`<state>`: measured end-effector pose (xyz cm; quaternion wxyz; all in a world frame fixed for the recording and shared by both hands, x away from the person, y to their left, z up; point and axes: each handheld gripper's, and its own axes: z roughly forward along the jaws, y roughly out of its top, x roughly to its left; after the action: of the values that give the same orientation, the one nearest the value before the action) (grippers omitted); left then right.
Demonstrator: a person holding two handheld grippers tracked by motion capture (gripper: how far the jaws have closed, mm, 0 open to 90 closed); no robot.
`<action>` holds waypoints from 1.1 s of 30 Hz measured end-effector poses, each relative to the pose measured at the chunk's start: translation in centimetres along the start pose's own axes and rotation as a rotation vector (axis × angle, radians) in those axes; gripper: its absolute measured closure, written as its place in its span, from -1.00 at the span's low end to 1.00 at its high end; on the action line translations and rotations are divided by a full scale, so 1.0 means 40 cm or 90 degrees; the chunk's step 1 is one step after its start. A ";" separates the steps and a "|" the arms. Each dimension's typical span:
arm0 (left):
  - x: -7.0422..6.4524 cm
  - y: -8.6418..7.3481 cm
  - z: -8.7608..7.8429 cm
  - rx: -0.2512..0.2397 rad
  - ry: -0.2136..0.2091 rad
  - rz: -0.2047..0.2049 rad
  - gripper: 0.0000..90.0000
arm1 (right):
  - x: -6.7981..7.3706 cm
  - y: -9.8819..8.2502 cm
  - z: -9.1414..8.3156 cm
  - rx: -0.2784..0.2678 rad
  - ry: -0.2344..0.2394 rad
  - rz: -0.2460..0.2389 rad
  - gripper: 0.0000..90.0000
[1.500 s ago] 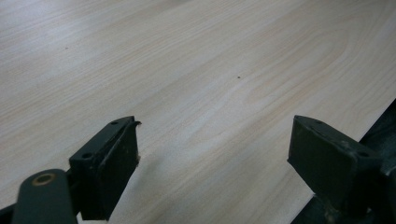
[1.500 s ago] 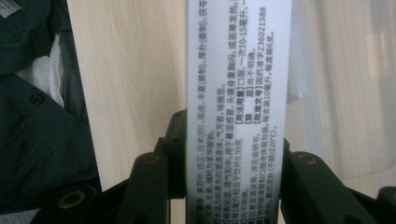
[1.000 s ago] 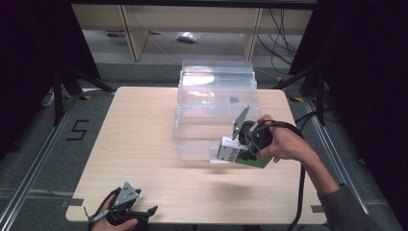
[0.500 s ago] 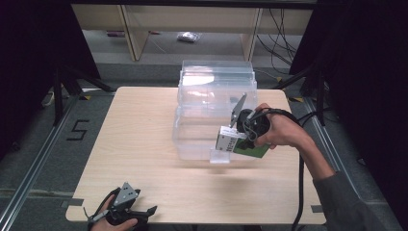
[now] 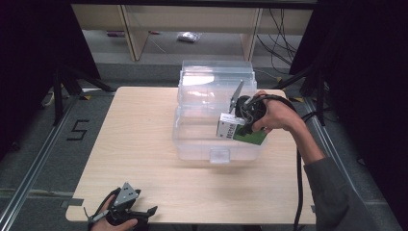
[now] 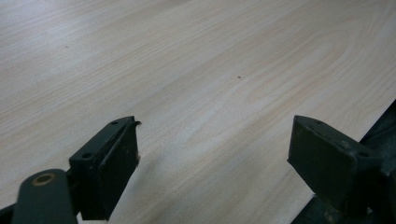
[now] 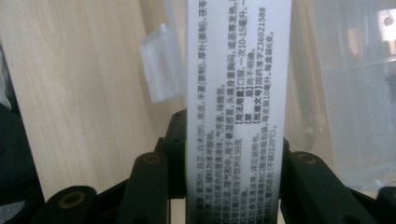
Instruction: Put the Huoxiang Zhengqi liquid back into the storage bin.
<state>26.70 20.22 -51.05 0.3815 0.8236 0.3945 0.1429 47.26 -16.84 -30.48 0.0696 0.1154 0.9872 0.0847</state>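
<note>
We see right gripper (image 5: pixel 236 126) jaws clamping white-green box (image 5: pixel 240 133) above clear bin (image 5: pixel 199 120); left gripper (image 6: pixel 212 163) jaws wide over table (image 5: pixel 139 139).

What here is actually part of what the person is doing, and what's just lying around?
In use, as far as I can judge:
- right gripper, shut on the green and white box
- clear plastic bin, below the box

Idle or background:
- left gripper, open, low at the table's near edge
- small packet on the floor beyond
</note>
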 end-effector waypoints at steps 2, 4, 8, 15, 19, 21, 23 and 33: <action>-0.002 0.000 -0.001 0.002 -0.002 0.000 -0.66 | -0.013 -0.001 0.008 -0.002 -0.001 0.008 0.44; -0.001 -0.001 0.001 -0.003 -0.001 -0.001 -0.66 | -0.026 -0.002 0.015 -0.002 0.002 0.001 0.44; 0.000 0.000 0.000 0.001 0.000 0.000 -0.66 | -0.039 -0.004 0.026 0.001 0.000 0.008 0.44; -0.001 -0.001 0.000 0.006 -0.003 -0.001 -0.66 | -0.065 -0.009 0.047 -0.003 0.000 0.003 0.44; -0.003 -0.001 0.002 -0.002 -0.011 0.003 -0.66 | -0.078 -0.010 0.056 -0.002 0.003 0.019 0.44; -0.003 -0.002 0.001 0.000 -0.010 0.000 -0.66 | -0.086 -0.010 0.059 -0.006 0.003 0.005 0.44; -0.002 -0.001 0.001 0.000 -0.010 0.000 -0.66 | -0.099 -0.010 0.075 0.001 0.002 0.008 0.44; -0.003 0.000 -0.002 0.003 -0.010 0.000 -0.66 | -0.118 -0.014 0.122 0.013 0.012 0.015 0.44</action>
<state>26.59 20.18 -51.00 0.3826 0.8258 0.3916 0.1354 52.45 -17.77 -34.79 0.0585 0.1268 0.9873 0.0763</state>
